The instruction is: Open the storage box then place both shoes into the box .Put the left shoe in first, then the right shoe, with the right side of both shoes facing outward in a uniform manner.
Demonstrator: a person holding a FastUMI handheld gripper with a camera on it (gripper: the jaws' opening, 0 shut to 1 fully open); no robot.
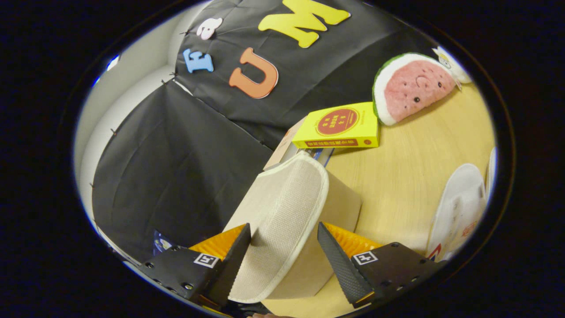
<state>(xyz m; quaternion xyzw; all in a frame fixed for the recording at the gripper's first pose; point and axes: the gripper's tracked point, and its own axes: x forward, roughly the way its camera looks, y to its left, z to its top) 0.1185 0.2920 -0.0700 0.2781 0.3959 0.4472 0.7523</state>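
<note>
Gripper (282, 260): your fingers stand apart astride the box lid (282, 221); whether either touches it is unclear
Storage box (335, 212): on the table (410, 176) — lid raised
Yellow book (340, 126): cover writing too small to read

A pale, wood-grained tabletop (410, 185) is seen, on which a beige fabric storage box (340, 207) with a woven mesh lid is set. Beyond the box, a yellow rectangular book (340, 126) is laid on top of other books, and just beside it a plush watermelon slice (410, 88) is rested. A white slipper (459, 207) is laid well apart from the box.
</note>
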